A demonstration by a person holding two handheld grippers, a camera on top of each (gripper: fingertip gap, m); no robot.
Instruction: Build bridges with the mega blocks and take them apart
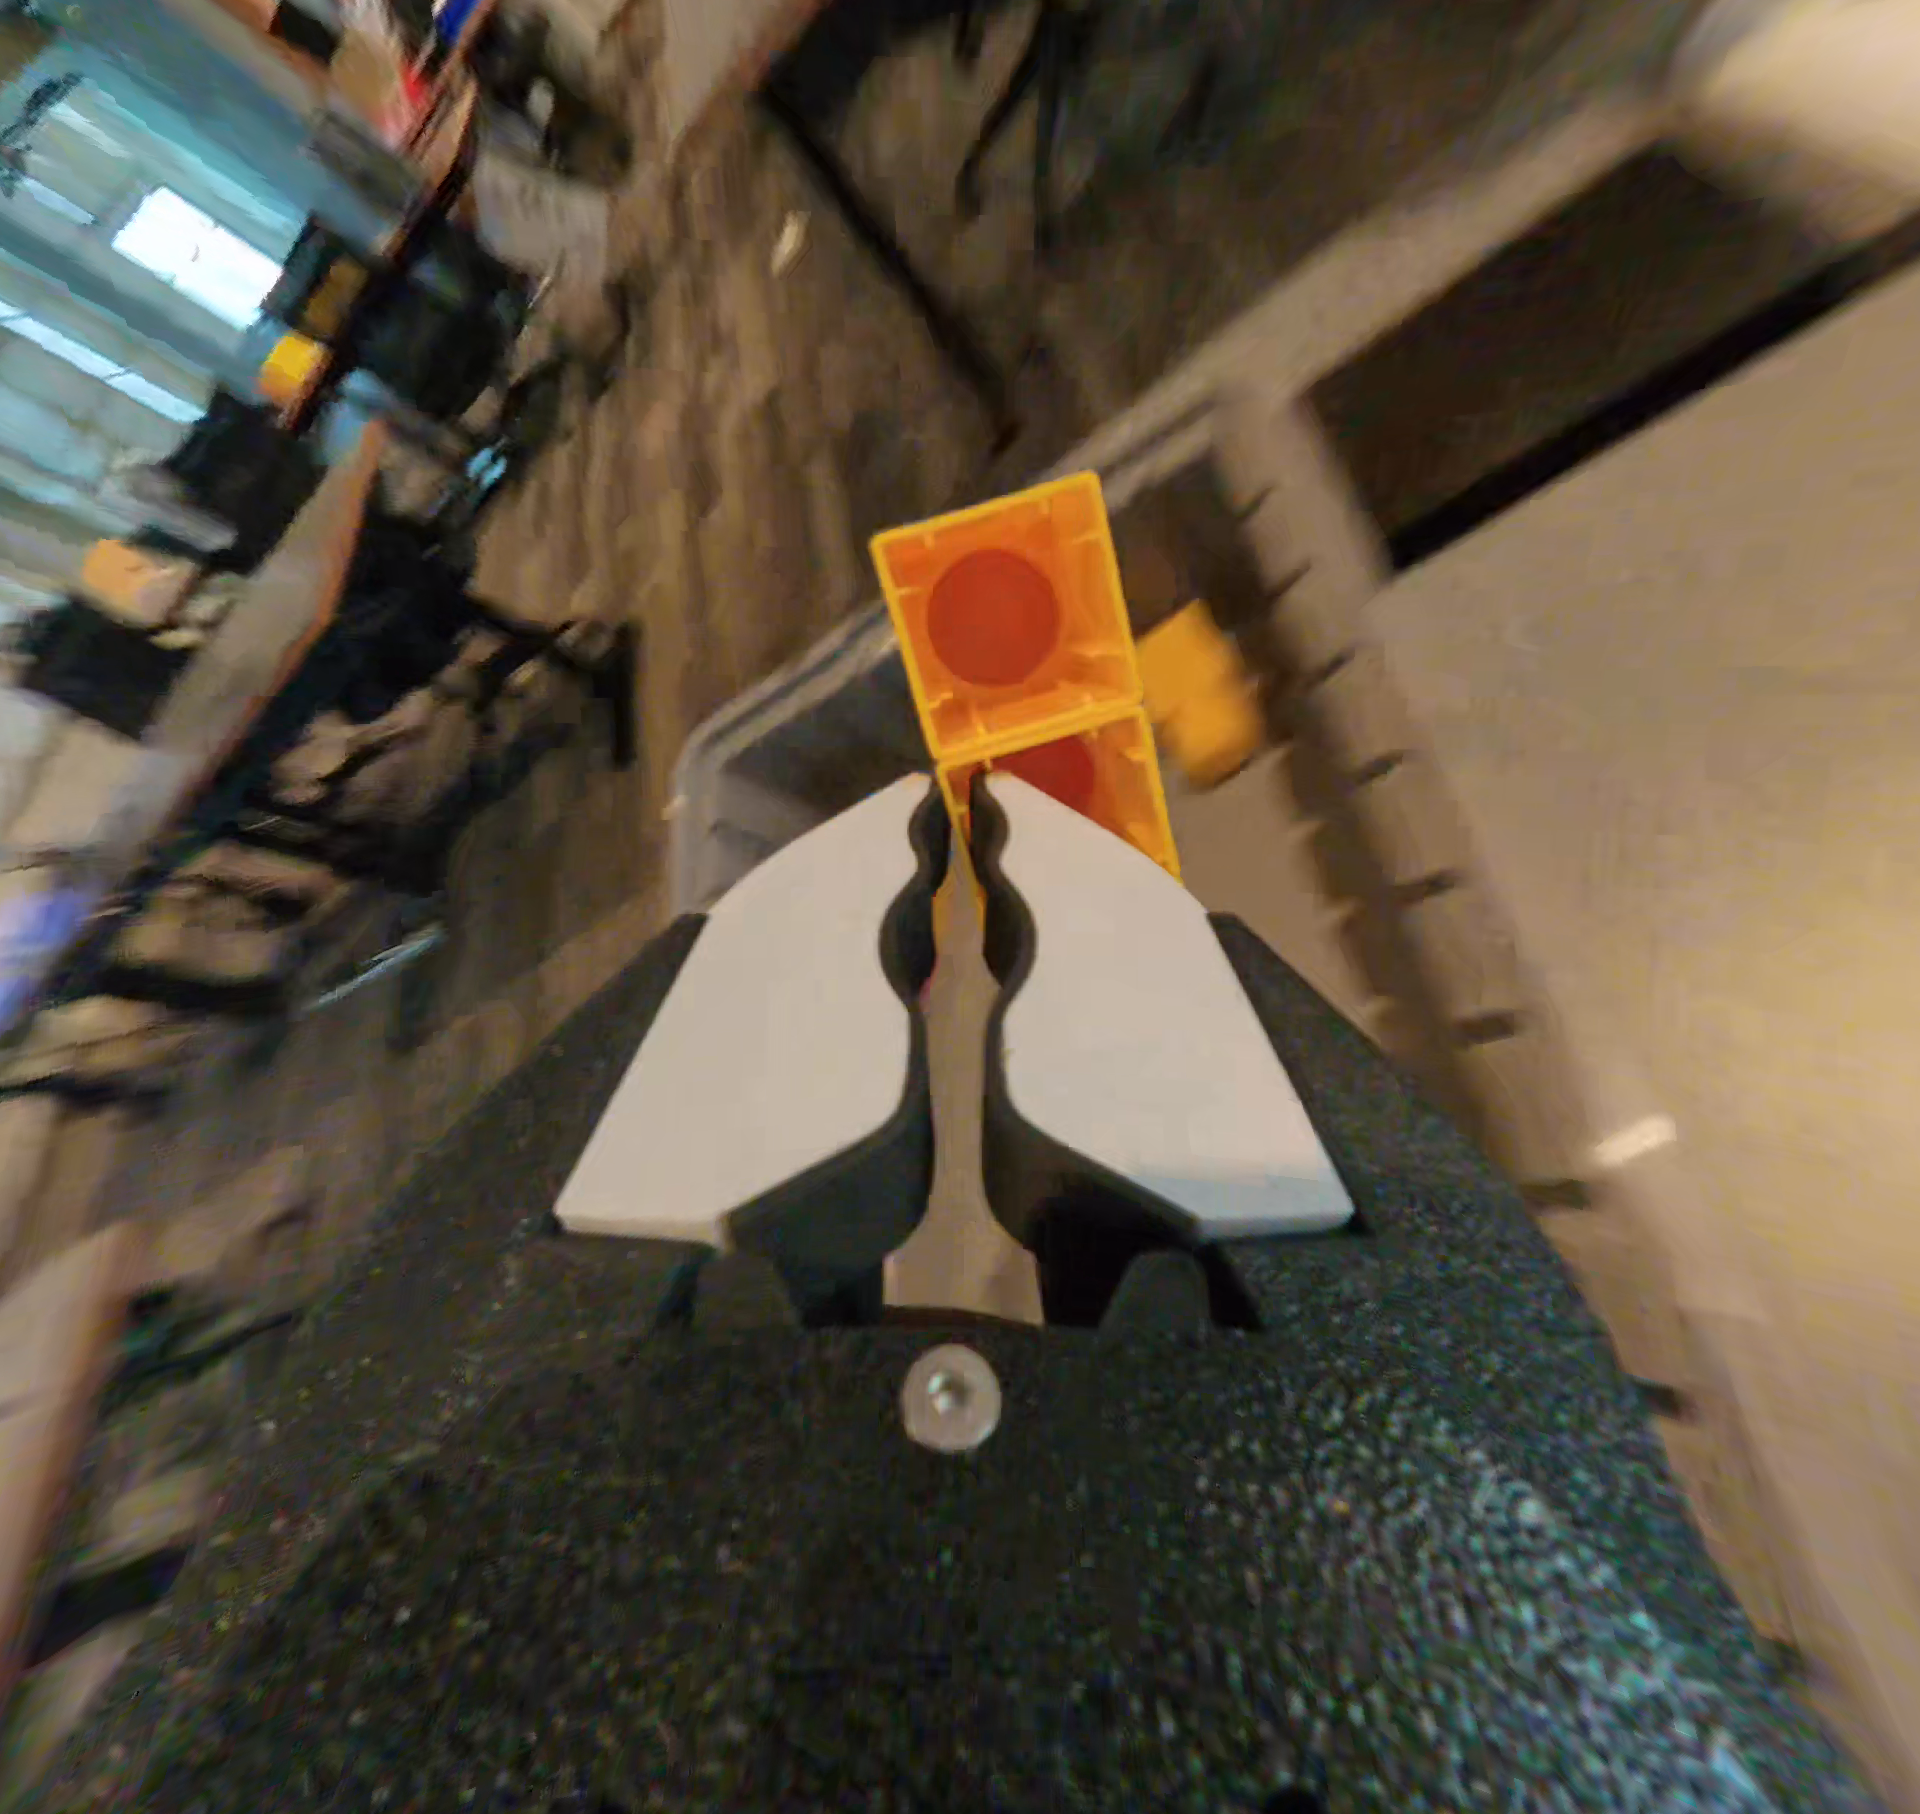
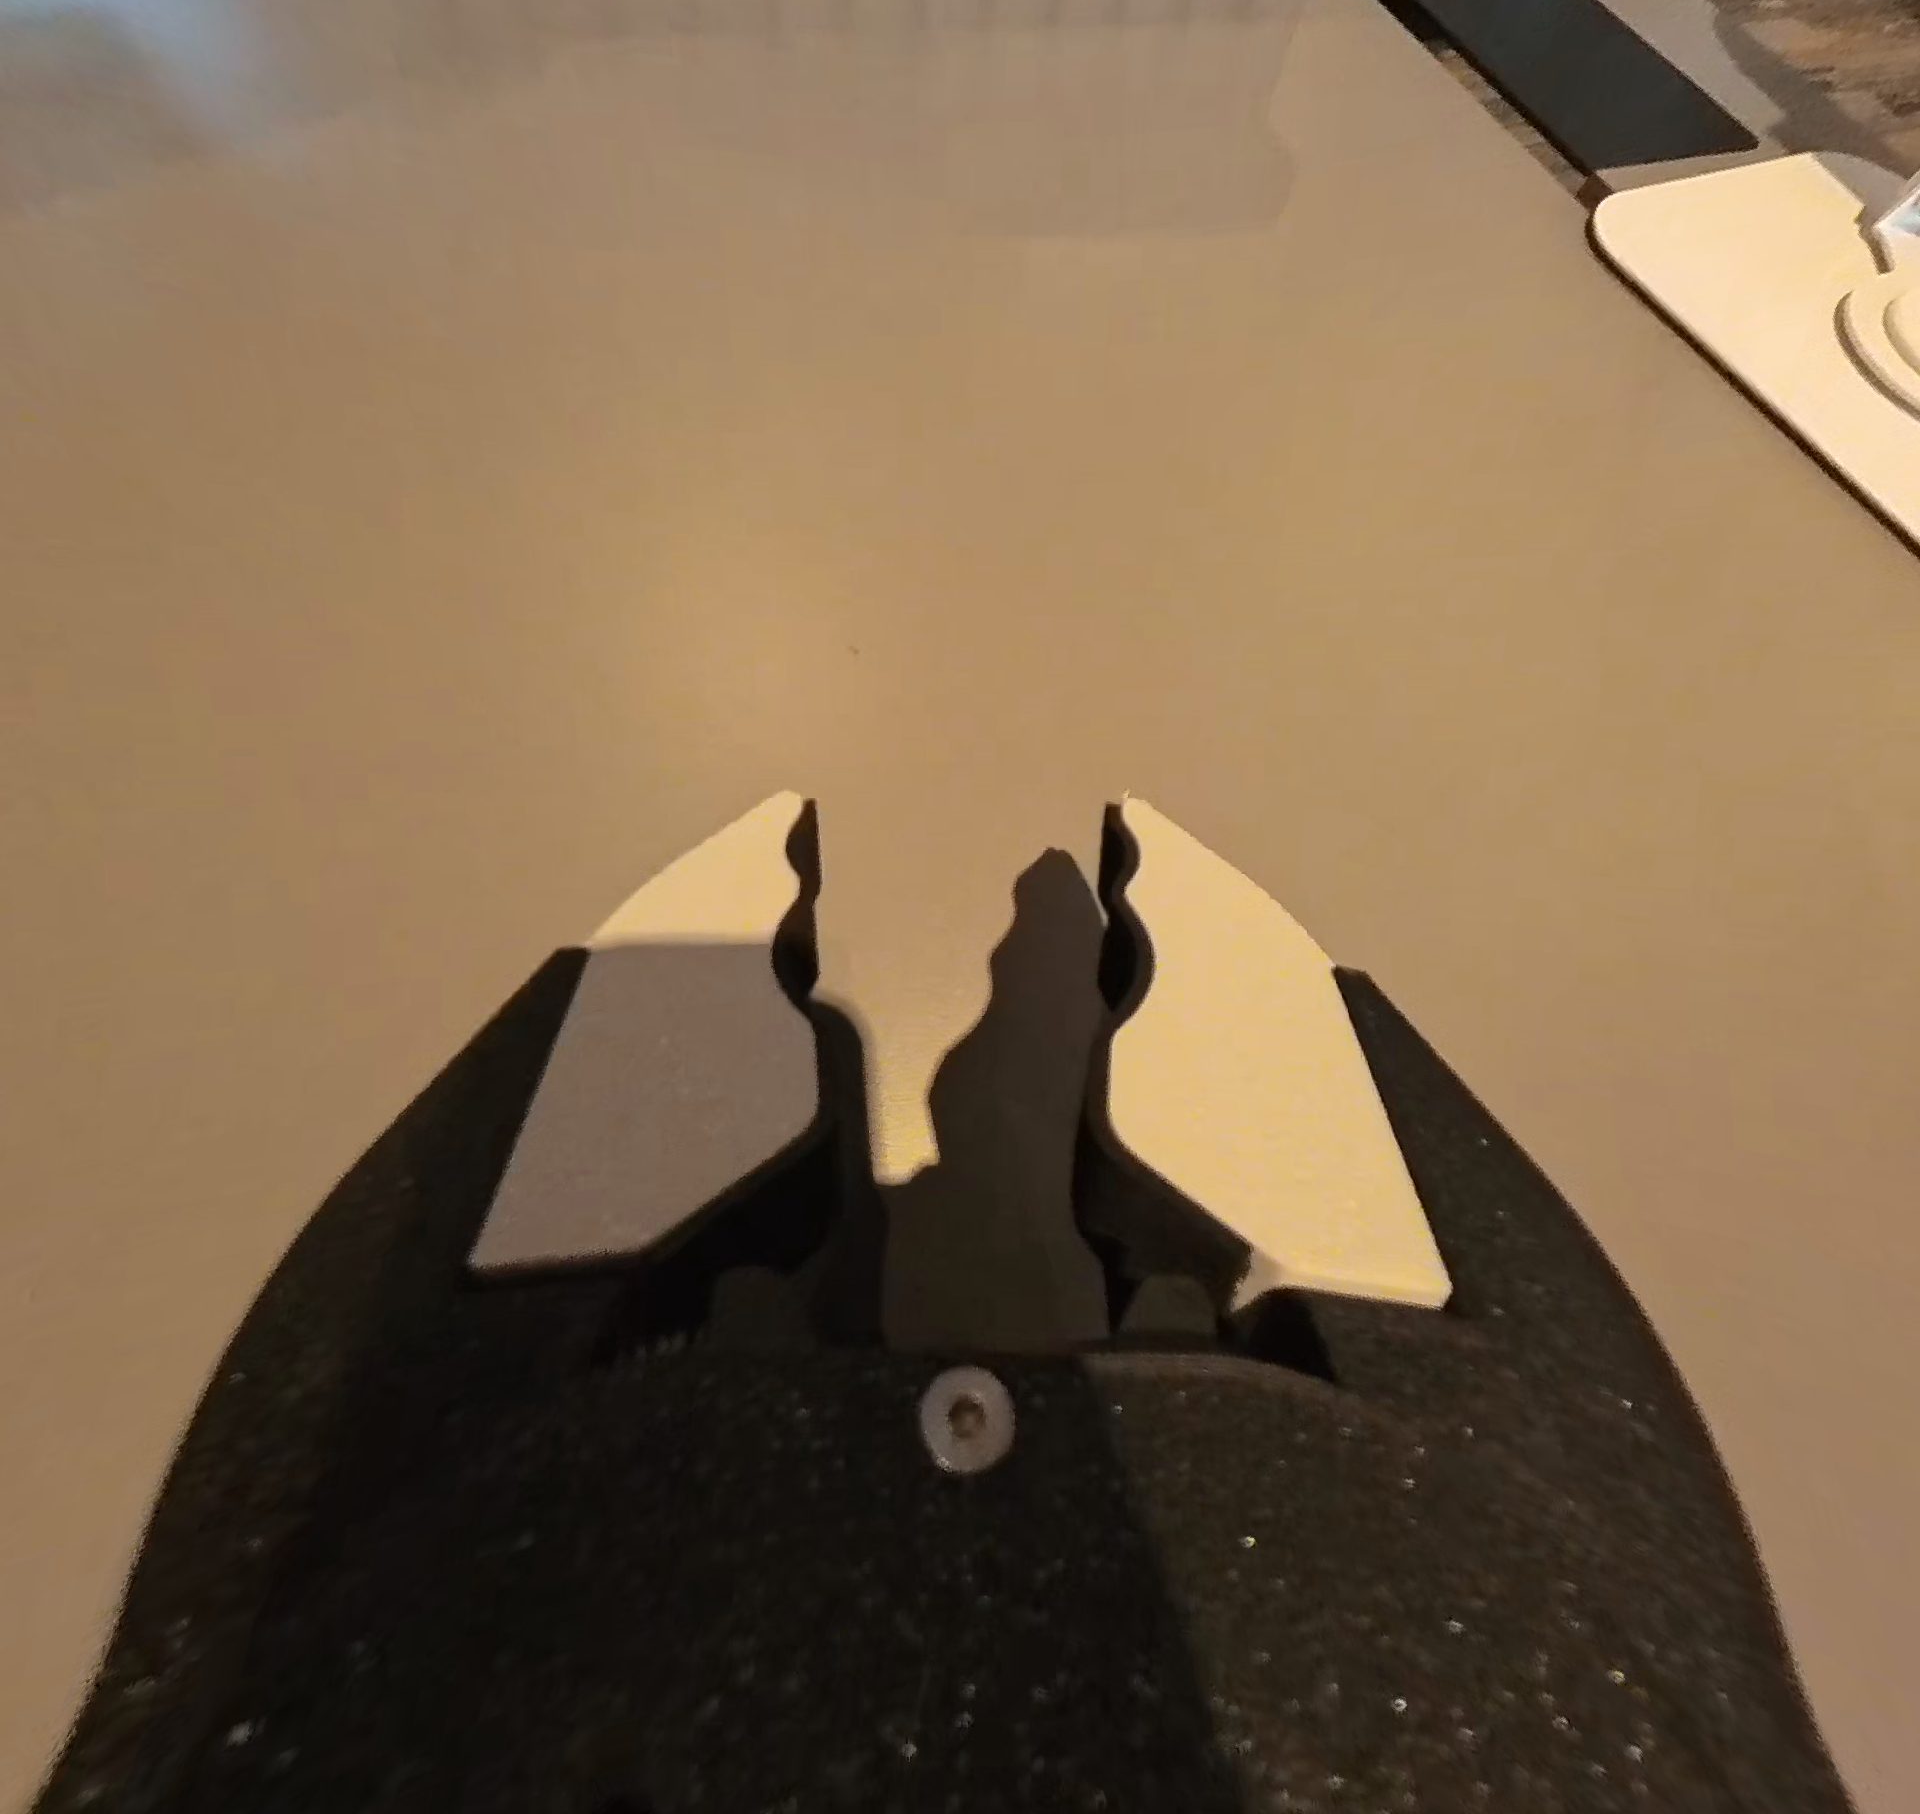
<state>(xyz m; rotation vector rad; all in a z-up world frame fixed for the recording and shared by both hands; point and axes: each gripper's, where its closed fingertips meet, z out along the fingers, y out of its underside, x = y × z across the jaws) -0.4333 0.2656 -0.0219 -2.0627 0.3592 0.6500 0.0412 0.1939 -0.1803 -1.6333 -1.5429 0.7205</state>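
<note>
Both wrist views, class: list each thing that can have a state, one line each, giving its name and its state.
Left gripper: shut on the yellow block, fingers pinching one thin wall.
Yellow block: lifted, hollow underside facing the camera.
Second yellow block: loose behind it, blurred.
Grey bin: open-topped.
Right gripper: open, holding nothing, over the bare table.
</note>
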